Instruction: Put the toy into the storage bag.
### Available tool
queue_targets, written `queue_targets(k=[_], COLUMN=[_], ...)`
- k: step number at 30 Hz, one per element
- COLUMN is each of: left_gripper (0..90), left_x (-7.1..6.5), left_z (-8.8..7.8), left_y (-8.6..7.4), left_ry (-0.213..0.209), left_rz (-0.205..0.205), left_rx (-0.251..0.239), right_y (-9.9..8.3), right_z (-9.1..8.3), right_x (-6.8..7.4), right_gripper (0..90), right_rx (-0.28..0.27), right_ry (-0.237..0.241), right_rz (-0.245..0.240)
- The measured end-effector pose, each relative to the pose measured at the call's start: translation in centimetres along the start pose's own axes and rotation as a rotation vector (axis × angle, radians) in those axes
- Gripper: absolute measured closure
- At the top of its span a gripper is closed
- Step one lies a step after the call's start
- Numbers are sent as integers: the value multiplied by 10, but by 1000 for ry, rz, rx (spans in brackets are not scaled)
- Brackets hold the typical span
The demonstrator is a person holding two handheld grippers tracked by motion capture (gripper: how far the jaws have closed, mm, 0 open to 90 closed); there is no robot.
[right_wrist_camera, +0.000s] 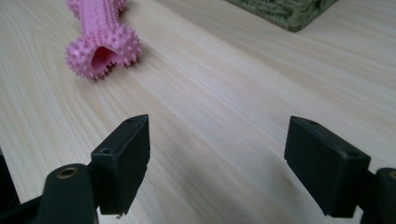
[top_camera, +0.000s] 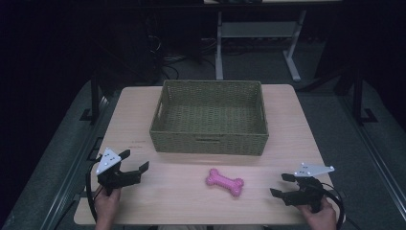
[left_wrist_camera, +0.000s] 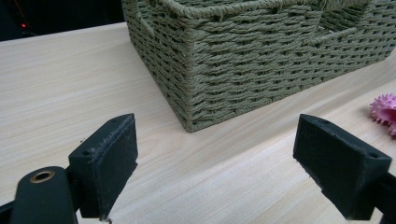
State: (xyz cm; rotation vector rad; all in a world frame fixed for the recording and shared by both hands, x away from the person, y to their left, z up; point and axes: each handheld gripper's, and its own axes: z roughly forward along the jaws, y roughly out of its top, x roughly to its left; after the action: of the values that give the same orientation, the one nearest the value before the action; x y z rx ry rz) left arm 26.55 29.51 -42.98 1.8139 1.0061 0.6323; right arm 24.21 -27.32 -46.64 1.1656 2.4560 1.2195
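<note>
One pink bone-shaped chew toy (top_camera: 224, 182) is lying flat on the light wooden table (top_camera: 191, 201), in the open stretch in front of one woven green basket (top_camera: 209, 139), apart from its front wall. Two grippers are resting near the table's front edge, one in each of the person's hands. The left gripper (top_camera: 133, 160) is sitting well to the left of the toy, its jaws standing wide apart with nothing between them, pointing toward the basket's near corner. The right gripper (top_camera: 281, 185) is sitting to the toy's right, jaws likewise spread and holding nothing, with the spiky end of the toy lying ahead of them, untouched.
</note>
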Motion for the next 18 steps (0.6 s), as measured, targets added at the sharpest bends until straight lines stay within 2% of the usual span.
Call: queue_targets(k=[6,8,11,12,13,14,18], left_gripper=[133,133,133,133,133,133,133], left_x=[1,1,2,2,4,4,5], left_z=[-1,-3,-3,-3,-3,-3,-6], left_y=[-1,-1,-1,-2,-3,-3,-3], left_ry=[0,-1,2,5,1,1,13], left_rz=[-4,-10,-11,-11,-18,-18,-20], left_rx=[2,-5,-6,-2,1,1,-5], right_y=[3,8,12,15,20,20,30], right_z=[-4,-3,0,1,4,4,11], right_x=[1,4,8,10,14,14,20], right_gripper=[216,180,171,169,163,163,156], right_rx=[-5,31,47,62,96,96,127], right_ry=[13,12,25,30,14,14,55], right_rz=[-5,-13,-18,-27,-59,-59,-78])
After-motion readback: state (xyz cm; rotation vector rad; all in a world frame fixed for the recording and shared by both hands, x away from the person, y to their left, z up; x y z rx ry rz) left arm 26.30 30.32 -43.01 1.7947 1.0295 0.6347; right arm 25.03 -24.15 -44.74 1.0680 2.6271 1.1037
